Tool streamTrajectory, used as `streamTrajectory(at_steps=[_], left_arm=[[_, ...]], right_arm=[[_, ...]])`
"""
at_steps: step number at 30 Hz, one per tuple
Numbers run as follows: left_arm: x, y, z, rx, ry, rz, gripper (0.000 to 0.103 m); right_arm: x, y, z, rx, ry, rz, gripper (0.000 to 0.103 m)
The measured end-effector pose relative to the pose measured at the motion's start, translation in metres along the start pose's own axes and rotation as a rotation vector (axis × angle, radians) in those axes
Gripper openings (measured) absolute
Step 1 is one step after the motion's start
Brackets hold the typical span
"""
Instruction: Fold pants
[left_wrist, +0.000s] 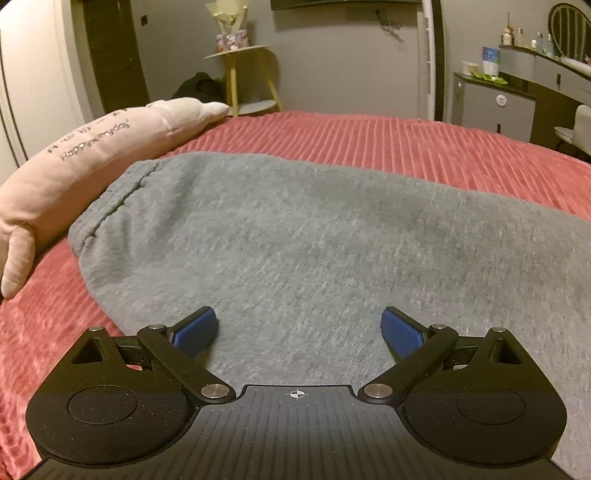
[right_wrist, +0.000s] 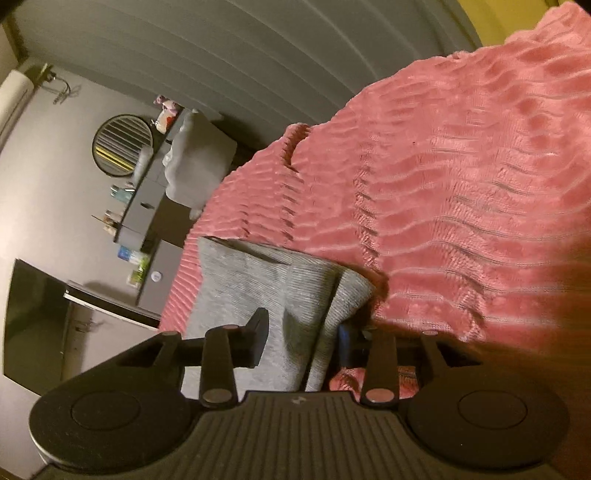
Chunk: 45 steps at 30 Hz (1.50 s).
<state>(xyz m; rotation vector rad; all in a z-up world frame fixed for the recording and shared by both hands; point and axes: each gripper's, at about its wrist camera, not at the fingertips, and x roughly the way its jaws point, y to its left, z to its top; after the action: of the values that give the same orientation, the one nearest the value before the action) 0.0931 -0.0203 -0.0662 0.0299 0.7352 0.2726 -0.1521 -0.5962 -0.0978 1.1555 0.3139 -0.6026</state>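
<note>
Inspecting the left wrist view first: my left gripper (left_wrist: 298, 332) hangs over the grey pants (left_wrist: 295, 236) with its blue pads (left_wrist: 195, 330) spread wide and nothing between them. The pants lie flat across the red ribbed blanket (left_wrist: 406, 140) that covers the bed, their gathered waistband (left_wrist: 110, 210) toward the blanket's left edge. A pink plush cushion (left_wrist: 74, 173) with stitched lettering lies along that same edge, just beside the waistband. Beyond the bed's far edge stands a yellow side table (left_wrist: 242, 70) carrying a wrapped bouquet (left_wrist: 229, 26). At far right, a grey dresser (left_wrist: 517, 85) bears bottles and small boxes; I cannot tell their contents.

Turning to the right wrist view, which is rolled sideways and blurred: my right gripper (right_wrist: 303, 341) has a bunched fold of the pants (right_wrist: 291, 306) passing between its fingers (right_wrist: 258, 339). The jaws stand part-way closed around that fold, and the pads appear to press on the cloth. The red blanket (right_wrist: 461, 184) fills the right side of this view.
</note>
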Motion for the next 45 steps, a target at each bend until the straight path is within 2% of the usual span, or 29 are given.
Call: streamTrajectory(at_steps=[1,3,5,6,8,11,12,15,18,20,22,23,25,27,29,30,31,32,33,36,39,40,42,44,45], left_arm=[[0.0,0.0,0.0,0.002,0.0,-0.001,0.1],[0.0,0.0,0.0,0.002,0.001,-0.004,0.1],[0.001,0.0,0.0,-0.001,0.004,-0.011,0.1],[0.001,0.0,0.0,-0.002,0.006,-0.013,0.101],[0.002,0.0,0.0,-0.004,0.009,-0.018,0.101],[0.002,0.001,0.001,-0.007,0.014,-0.024,0.101],[0.002,0.002,0.001,-0.01,0.015,-0.027,0.101],[0.001,0.004,0.002,-0.027,0.016,-0.038,0.101],[0.0,0.006,0.003,-0.041,0.016,-0.046,0.101],[0.0,0.007,0.003,-0.055,0.017,-0.054,0.101],[-0.002,0.01,0.004,-0.072,0.017,-0.064,0.101],[-0.003,0.011,0.004,-0.084,0.017,-0.071,0.101],[-0.005,0.016,0.005,-0.109,0.015,-0.085,0.101],[-0.007,0.021,0.006,-0.137,0.012,-0.104,0.101],[-0.008,0.025,0.006,-0.155,0.012,-0.123,0.101],[-0.008,0.027,0.006,-0.16,0.013,-0.131,0.101],[-0.009,0.027,0.007,-0.161,0.014,-0.138,0.101],[-0.009,0.028,0.007,-0.159,0.015,-0.147,0.101],[-0.009,0.027,0.007,-0.155,0.017,-0.162,0.101],[-0.007,0.019,0.006,-0.127,0.035,-0.222,0.101],[-0.009,0.004,0.007,-0.054,0.077,-0.318,0.101],[-0.01,0.0,0.008,-0.03,0.084,-0.355,0.101],[-0.017,-0.011,0.01,0.011,0.09,-0.425,0.101],[-0.023,-0.02,0.015,0.009,0.113,-0.516,0.101],[-0.024,-0.024,0.019,-0.004,0.132,-0.563,0.101]], right_arm=[[0.0,0.003,0.0,-0.02,-0.005,-0.003,0.036],[0.0,0.01,-0.002,-0.083,-0.015,-0.013,0.01],[-0.002,0.017,-0.005,-0.138,-0.03,-0.027,0.01],[-0.001,0.02,-0.004,-0.151,-0.026,-0.045,0.014],[0.002,0.02,-0.003,-0.145,-0.018,-0.071,0.015],[0.003,0.025,-0.003,-0.167,-0.02,-0.093,0.015],[0.003,0.03,-0.003,-0.194,-0.019,-0.113,0.012],[-0.006,0.06,-0.004,-0.3,-0.046,-0.161,0.01],[-0.027,0.119,-0.02,-0.513,-0.117,-0.141,0.009],[-0.046,0.173,-0.054,-0.741,-0.153,-0.042,0.009],[-0.061,0.217,-0.098,-0.936,-0.114,0.105,0.009],[-0.065,0.232,-0.123,-1.012,-0.068,0.184,0.01],[-0.063,0.25,-0.176,-1.161,0.071,0.291,0.01],[-0.054,0.251,-0.227,-1.261,0.2,0.328,0.012],[-0.039,0.24,-0.276,-1.326,0.332,0.317,0.012],[-0.039,0.24,-0.276,-1.326,0.332,0.317,0.013],[-0.025,0.225,-0.31,-1.344,0.464,0.299,0.013],[-0.025,0.218,-0.319,-1.344,0.476,0.29,0.013],[-0.03,0.212,-0.322,-1.349,0.44,0.291,0.014],[-0.035,0.209,-0.307,-1.248,0.462,0.303,0.019],[-0.042,0.204,-0.281,-1.076,0.558,0.344,0.036],[-0.049,0.198,-0.268,-1.017,0.548,0.376,0.04],[-0.059,0.188,-0.254,-0.902,0.466,0.382,0.071],[-0.06,0.171,-0.236,-0.803,0.359,0.309,0.077],[-0.053,0.16,-0.226,-0.738,0.355,0.249,0.077]])
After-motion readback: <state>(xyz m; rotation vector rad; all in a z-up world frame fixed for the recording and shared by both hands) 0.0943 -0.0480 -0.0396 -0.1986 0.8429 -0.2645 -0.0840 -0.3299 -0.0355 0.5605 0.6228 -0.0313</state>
